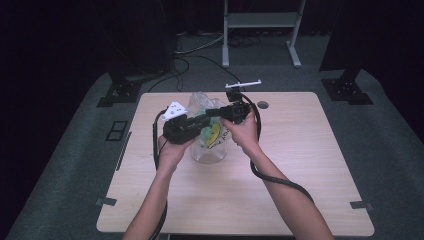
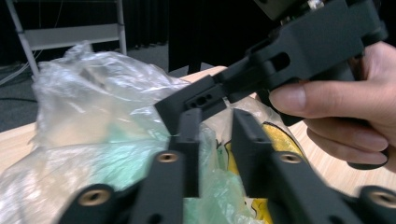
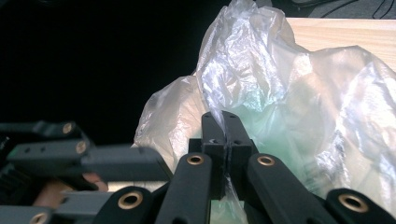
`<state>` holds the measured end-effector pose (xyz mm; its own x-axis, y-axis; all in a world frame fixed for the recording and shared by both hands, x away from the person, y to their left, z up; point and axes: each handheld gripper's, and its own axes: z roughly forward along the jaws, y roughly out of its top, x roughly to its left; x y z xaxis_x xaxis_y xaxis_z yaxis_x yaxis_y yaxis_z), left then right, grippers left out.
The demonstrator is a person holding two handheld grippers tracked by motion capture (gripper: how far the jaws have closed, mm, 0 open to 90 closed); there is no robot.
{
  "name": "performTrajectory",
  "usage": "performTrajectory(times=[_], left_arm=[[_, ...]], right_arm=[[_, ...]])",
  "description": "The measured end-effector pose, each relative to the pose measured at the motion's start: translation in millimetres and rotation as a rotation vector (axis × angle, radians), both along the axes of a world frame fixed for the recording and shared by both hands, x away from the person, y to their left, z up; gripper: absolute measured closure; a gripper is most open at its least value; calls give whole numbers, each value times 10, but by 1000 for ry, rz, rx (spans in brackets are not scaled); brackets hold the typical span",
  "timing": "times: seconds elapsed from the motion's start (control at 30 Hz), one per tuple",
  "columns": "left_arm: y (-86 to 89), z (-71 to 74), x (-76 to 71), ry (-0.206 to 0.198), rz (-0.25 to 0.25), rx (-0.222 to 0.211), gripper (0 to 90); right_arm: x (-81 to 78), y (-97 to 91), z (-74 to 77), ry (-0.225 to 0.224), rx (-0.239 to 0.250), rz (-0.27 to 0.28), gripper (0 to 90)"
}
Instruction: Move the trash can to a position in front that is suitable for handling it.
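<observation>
The right tongs are clamped together on a fold of the clear plastic bag, the film pinched flat between their black tips. The left tongs stand apart, with a gap between the two jaws and crumpled film under them; whether they touch the bag is hard to make out. In the high view both hands hold the tongs over the bag, which sits on the middle of the light wooden bench. The left tongs and the right tongs meet tip to tip above it and cover its top. Inside the bag, something green and something yellow with dark print show through the film, too blurred to identify. Beyond the bench stands a white metal frame, cut off at the top edge, against darkness.
</observation>
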<state>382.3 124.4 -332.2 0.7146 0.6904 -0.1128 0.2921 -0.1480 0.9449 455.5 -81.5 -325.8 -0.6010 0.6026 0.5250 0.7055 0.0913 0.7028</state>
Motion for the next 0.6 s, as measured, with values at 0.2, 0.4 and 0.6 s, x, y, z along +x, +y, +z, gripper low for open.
performTrajectory(times=[0.2, 0.4, 0.6], left_arm=[[84, 69, -39, -7, -6, -15, 628], [212, 91, -84, -18, 9, -9, 527], [368, 59, -152, 5, 25, -25, 405]], right_arm=[[2, -21, -13, 3, 10, 0, 900], [-4, -50, 1, 5, 27, 3, 900], [4, -90, 7, 8, 48, 2, 900]])
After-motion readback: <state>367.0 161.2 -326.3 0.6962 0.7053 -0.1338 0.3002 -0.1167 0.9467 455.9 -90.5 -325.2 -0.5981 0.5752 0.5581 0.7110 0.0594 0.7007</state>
